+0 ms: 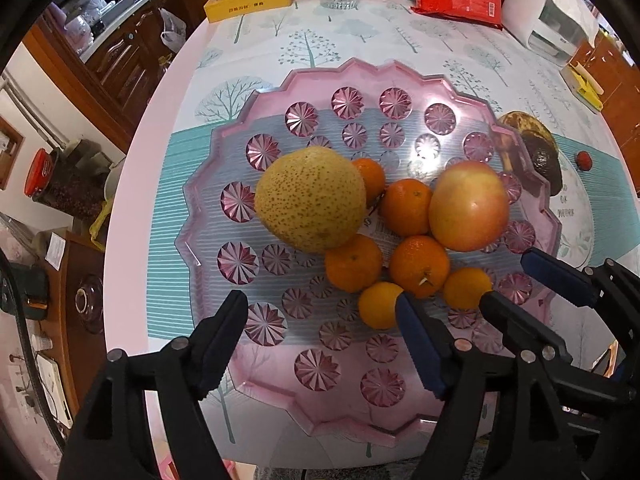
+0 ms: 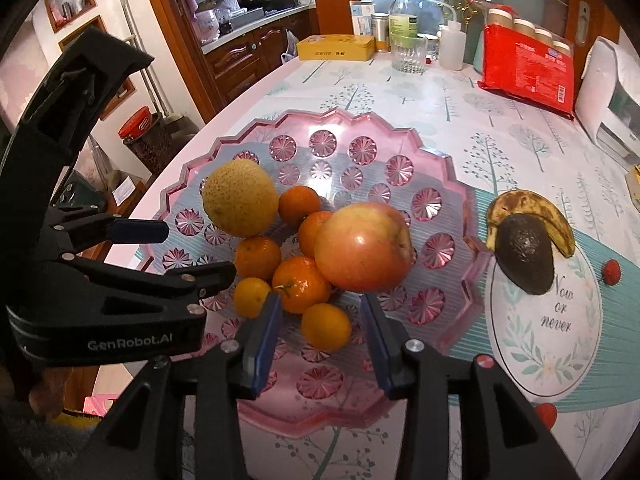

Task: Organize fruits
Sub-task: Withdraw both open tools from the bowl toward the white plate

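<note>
A pink scalloped tray (image 1: 276, 92) (image 2: 448, 168) holds a speckled yellow pear (image 1: 310, 198) (image 2: 239, 197), a red-yellow apple (image 1: 469, 205) (image 2: 362, 247) and several small oranges (image 1: 405, 207) (image 2: 301, 283). My left gripper (image 1: 320, 320) is open and empty above the tray's near side; it also shows in the right wrist view (image 2: 192, 252). My right gripper (image 2: 320, 316) is open, its jaws either side of a small orange (image 2: 326, 326); it also shows in the left wrist view (image 1: 520, 276). An avocado (image 2: 526, 258) (image 1: 544, 160) and a brown banana (image 2: 520, 204) lie on a white mat right of the tray.
Small red fruits (image 2: 612, 271) (image 2: 546, 414) lie on the tablecloth at the right. At the table's far edge stand a yellow box (image 2: 335, 48), a glass (image 2: 408, 54), bottles, a red packet (image 2: 526, 70) and a white appliance (image 2: 612, 100). The table edge runs along the left.
</note>
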A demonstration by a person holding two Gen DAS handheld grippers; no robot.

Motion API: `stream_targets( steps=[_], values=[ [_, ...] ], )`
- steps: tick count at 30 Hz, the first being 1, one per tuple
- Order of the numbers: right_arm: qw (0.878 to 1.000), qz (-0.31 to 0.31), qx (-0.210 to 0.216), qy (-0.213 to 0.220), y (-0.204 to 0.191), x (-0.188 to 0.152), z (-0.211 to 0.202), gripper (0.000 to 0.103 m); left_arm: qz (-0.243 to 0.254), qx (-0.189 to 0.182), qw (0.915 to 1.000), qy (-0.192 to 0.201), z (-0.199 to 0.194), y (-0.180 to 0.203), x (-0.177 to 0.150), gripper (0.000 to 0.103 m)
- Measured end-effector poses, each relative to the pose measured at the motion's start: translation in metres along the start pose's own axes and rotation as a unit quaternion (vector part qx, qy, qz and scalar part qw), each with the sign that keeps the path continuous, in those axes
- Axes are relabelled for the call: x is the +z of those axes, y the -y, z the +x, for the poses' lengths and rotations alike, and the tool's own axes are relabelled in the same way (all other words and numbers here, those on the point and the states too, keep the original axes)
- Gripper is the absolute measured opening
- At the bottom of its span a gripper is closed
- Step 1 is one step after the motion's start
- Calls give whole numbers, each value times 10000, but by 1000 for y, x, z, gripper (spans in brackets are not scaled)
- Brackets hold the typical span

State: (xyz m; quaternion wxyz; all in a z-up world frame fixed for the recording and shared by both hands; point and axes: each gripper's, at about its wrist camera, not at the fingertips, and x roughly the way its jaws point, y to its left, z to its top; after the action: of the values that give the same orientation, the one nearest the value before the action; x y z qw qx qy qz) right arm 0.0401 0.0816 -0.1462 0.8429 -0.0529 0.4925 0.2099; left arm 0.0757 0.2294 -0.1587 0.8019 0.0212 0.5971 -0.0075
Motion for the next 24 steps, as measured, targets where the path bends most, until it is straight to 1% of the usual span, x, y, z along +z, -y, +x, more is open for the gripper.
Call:
stream_targets(
  steps=[9,19,22,24],
  values=[
    [9996,96,-117,233,7,-7,-21,44,96,19,9997,220,-17,14,-2,76],
    [9975,255,-279,600,21,-12,-49,44,241,9,9985,490,-36,34,2,76],
    [9965,318,-346,685,27,-13,-57,44,301,22,9975,637,-44,42,3,76],
    [9959,375,-395,728,31,-15,-62,44,310,-38,9965,777,-51,47,4,76]
  ],
)
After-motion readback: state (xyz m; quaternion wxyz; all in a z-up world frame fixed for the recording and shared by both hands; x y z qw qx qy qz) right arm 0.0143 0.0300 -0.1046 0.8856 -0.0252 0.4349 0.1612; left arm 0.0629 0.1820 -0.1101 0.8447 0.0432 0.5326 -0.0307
